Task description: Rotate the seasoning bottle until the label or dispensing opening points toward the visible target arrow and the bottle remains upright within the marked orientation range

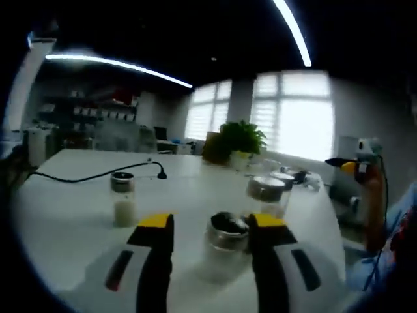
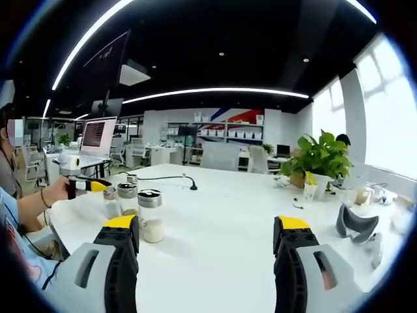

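The left gripper (image 1: 212, 228) brackets a metal-capped seasoning bottle (image 1: 225, 242) upright on the white desk (image 1: 71, 215), jaws narrowed beside it, apparently to turn it; contact is unclear. The right gripper (image 2: 208, 238) waits with jaws wide over bare desk.

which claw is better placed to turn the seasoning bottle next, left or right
Left. The left claw already straddles a seasoning bottle, jaws open beside it. The right claw is open over bare table, bottles off to its side.

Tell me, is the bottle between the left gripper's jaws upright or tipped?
Upright. In the left gripper view the bottle stands on the table with its cap on top, between the left gripper jaws.
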A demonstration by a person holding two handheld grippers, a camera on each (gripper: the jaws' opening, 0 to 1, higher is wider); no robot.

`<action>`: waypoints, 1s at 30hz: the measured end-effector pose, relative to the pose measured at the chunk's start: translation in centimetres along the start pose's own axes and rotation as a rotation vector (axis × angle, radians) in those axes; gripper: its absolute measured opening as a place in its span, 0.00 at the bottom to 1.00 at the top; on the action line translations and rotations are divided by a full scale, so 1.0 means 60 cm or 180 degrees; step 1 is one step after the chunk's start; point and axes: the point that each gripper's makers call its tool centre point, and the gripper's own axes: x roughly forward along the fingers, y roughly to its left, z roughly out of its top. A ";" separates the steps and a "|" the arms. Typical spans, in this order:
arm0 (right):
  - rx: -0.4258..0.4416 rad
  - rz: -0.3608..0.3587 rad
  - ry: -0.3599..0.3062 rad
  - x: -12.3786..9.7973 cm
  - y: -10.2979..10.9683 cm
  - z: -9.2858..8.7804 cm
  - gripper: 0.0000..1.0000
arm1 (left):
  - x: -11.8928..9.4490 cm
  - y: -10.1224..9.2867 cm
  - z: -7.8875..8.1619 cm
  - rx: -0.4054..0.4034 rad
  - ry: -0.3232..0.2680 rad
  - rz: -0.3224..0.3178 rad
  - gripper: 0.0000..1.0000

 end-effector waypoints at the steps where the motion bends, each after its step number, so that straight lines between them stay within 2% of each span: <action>1: 0.0000 -0.0002 -0.0003 0.000 0.000 0.000 0.87 | 0.000 -0.002 -0.002 -0.0047 -0.0004 0.0099 0.48; 4: 0.0002 -0.0003 0.0006 -0.002 0.000 -0.001 0.87 | 0.000 -0.020 -0.003 -0.0132 -0.0040 0.0123 0.42; 6: 0.0000 -0.0013 -0.0003 -0.003 -0.002 0.000 0.87 | 0.000 -0.014 -0.005 -0.0076 -0.0033 0.0303 0.43; 10: 0.0002 -0.0030 -0.0003 -0.004 -0.004 0.000 0.87 | 0.003 -0.021 -0.005 -0.0196 -0.0110 0.0395 0.41; 13: 0.0004 -0.0034 -0.0005 -0.005 -0.005 0.000 0.87 | 0.004 -0.023 -0.011 -0.0229 -0.0107 0.0496 0.44; 14: 0.0002 -0.0037 -0.0009 -0.005 -0.005 0.001 0.87 | 0.005 -0.026 -0.010 -0.0206 -0.0146 0.0534 0.45; 16: 0.0003 -0.0041 -0.0017 -0.005 -0.007 0.002 0.87 | 0.009 -0.025 -0.018 -0.0136 -0.0100 0.0642 0.44; 19: 0.0010 -0.0038 -0.0001 -0.006 -0.008 0.000 0.87 | 0.016 -0.034 -0.024 -0.0176 -0.0089 0.0632 0.42; 22: 0.0016 -0.0057 -0.0021 -0.007 -0.011 0.002 0.87 | 0.016 -0.030 -0.025 -0.0118 -0.0091 0.0772 0.40; 26: 0.0021 -0.0076 -0.0024 -0.008 -0.014 0.002 0.87 | 0.020 -0.025 -0.028 -0.0111 -0.0071 0.0832 0.39; 28: 0.0019 -0.0072 -0.0028 -0.010 -0.014 0.003 0.87 | 0.018 -0.017 -0.034 -0.0009 0.0002 0.0935 0.35; 29: 0.0009 -0.0069 -0.0035 -0.011 -0.014 0.004 0.87 | 0.016 -0.014 -0.035 0.0136 0.0052 0.0970 0.34; 30: 0.0004 -0.0070 -0.0043 -0.012 -0.015 0.005 0.86 | 0.018 -0.017 -0.034 0.0127 0.0021 0.0951 0.34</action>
